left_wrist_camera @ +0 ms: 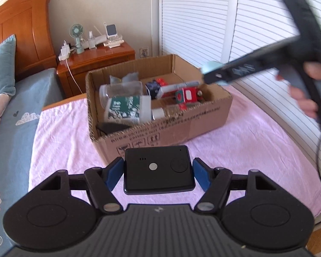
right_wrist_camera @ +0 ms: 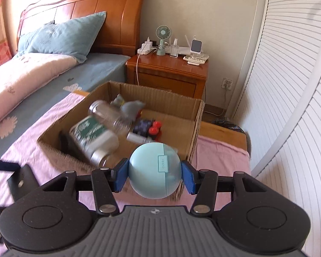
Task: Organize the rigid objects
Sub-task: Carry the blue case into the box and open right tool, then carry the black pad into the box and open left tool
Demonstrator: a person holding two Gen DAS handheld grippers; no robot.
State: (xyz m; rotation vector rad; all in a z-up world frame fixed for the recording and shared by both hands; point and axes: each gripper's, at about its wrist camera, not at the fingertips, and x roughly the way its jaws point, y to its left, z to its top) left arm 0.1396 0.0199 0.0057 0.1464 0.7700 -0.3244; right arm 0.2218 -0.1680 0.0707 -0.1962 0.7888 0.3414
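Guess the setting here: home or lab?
A home bedroom, almost certainly: a bed with a carved wooden headboard and a blue pillow, and a wooden nightstand carrying a small fan and chargers. The cardboard box being filled sits on a pink cloth.

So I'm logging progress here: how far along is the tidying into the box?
Done: the box already holds a jar, a green-labelled bottle and red toys. In hand: the left gripper grips a black device; the right gripper holds a blue ball at the box. Left: dropping both in.
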